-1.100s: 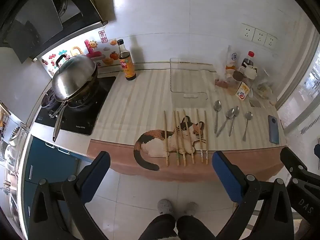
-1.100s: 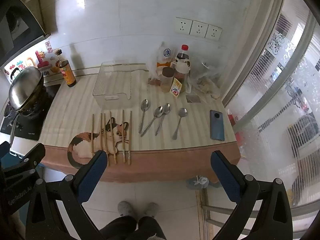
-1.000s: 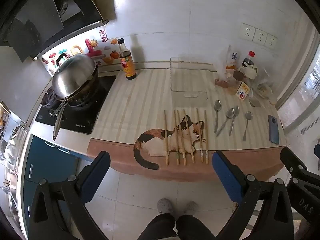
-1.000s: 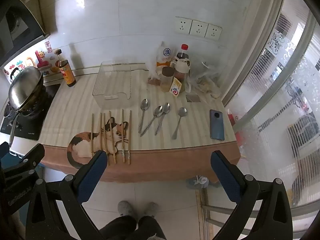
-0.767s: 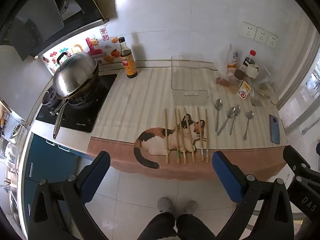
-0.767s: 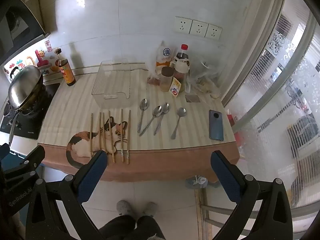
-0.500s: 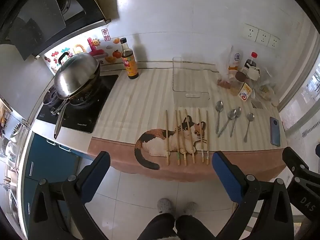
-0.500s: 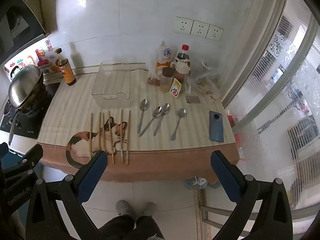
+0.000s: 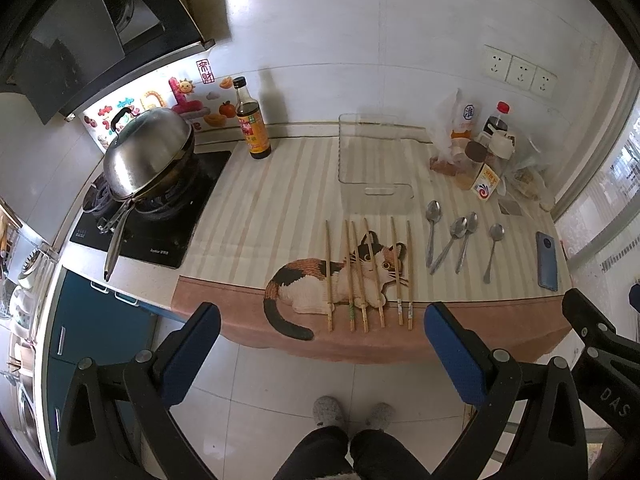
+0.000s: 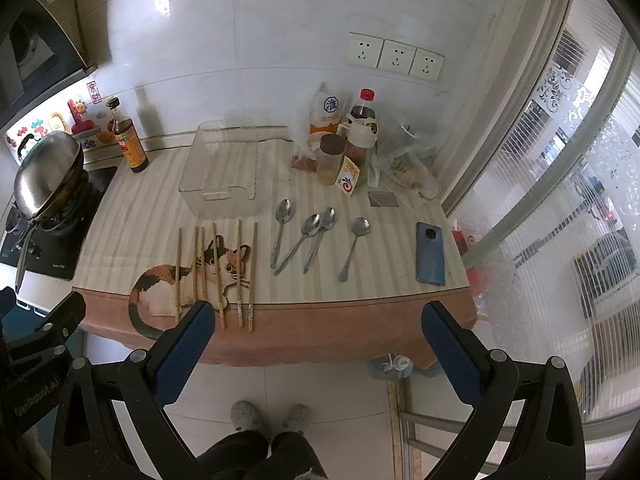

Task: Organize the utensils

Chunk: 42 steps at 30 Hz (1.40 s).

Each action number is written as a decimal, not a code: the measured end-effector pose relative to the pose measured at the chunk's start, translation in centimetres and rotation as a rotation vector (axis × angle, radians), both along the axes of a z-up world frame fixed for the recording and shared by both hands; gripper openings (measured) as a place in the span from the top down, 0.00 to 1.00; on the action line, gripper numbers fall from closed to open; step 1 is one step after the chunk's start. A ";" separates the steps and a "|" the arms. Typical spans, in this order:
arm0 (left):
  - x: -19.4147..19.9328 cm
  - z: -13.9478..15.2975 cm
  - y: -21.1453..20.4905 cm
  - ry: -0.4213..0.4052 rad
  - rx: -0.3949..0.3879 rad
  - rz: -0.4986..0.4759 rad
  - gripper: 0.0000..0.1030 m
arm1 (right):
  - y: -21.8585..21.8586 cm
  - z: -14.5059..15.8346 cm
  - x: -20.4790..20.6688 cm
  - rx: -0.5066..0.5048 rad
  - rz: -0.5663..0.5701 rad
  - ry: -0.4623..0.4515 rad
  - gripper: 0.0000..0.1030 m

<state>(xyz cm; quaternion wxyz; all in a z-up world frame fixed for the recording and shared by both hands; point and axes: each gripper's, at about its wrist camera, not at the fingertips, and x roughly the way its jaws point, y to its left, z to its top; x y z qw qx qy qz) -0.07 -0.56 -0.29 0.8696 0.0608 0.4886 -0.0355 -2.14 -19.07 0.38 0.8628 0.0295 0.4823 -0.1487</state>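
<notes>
Cream and tan stripes on the cloth (image 9: 280,208), with a pinkish-brown band along the front edge. A cat picture (image 9: 320,284) on it, white with orange and black patches. Light brown chopsticks (image 9: 368,272). Shiny silver spoons (image 9: 460,240). Blue phone (image 10: 430,252). Clear box (image 10: 224,176). Blue pads (image 9: 452,356) on black grippers.

Both claws have drawn slightly back from the counter (image 9: 256,200).
</notes>
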 end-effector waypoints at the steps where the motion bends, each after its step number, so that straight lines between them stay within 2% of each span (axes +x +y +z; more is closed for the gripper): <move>1: 0.0 0.0 0.0 0.000 -0.001 0.000 0.00 | 0.0 0.0 0.0 -0.002 0.000 0.000 0.00; 42: 0.1 -0.4 -0.8 0.001 0.001 0.000 0.00 | -0.1 -0.1 0.1 0.001 0.002 0.007 0.00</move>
